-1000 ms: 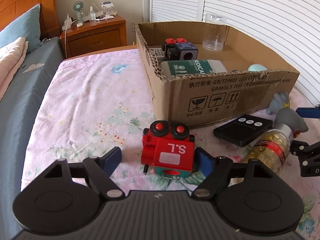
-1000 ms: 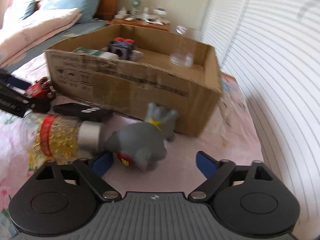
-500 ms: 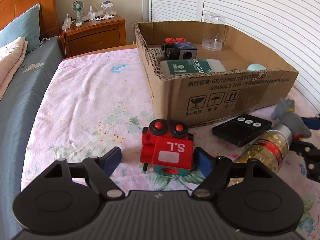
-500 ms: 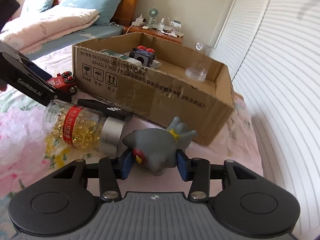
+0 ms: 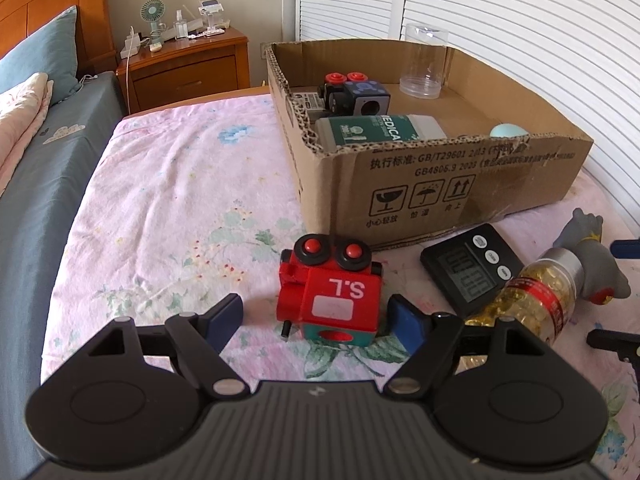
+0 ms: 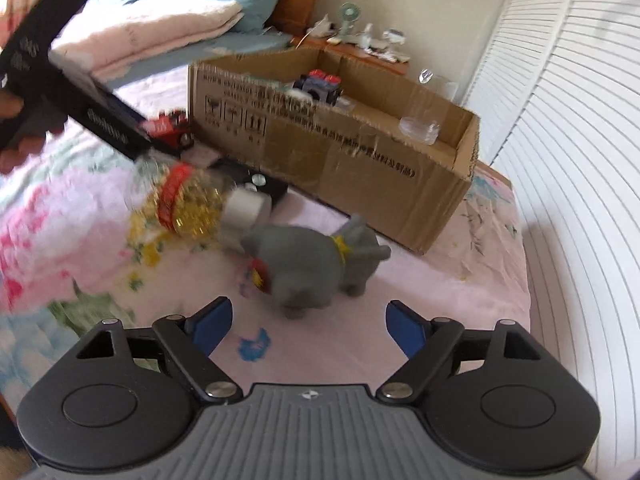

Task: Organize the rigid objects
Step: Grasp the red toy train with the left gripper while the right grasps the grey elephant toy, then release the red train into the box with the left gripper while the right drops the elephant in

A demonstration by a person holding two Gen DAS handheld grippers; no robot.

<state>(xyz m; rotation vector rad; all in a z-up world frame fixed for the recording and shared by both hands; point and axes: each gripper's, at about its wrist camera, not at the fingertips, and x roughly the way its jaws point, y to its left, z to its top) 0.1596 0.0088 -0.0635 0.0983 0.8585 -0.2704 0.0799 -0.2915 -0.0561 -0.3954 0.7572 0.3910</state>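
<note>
Left gripper (image 5: 314, 318): jaws apart, blue pads either side of the red train (image 5: 330, 294); the right pad sits just beside the train's side, the left pad stands clear of it. No squeeze on it can be seen.
Red train: on the pink sheet (image 5: 168, 208), on its side with two black-and-red wheels facing up, white "S.L" on the red face, just in front of the box (image 5: 440, 184).
Right gripper (image 6: 308, 324): jaws opening, pads wide apart; the elephant (image 6: 312, 264) stands ahead of the tips, past the gap, touched by neither pad. This view is motion-blurred.
Elephant: grey toy, upright on the sheet, yellow band at the neck, red mark at the front, near the box's near corner.
Bottle (image 5: 536, 296): clear, full of golden capsules, red label, silver cap; lying on its side, cap end against the elephant.
Timer (image 5: 470, 268): black, grey digit screen and three round buttons, flat on the sheet between train and bottle, close to the box wall.
Box: open cardboard, printed handling symbols on the near wall.
In the box: a dark train (image 5: 354, 96) with red wheels, a green-labelled bottle (image 5: 380, 134) lying down, a clear cup (image 5: 424, 68) upright at the far wall, a pale blue round thing (image 5: 508, 131) at the near right wall.
Beyond: wooden nightstand (image 5: 188, 68) with a small fan (image 5: 152, 16), white louvred doors (image 5: 540, 40).
</note>
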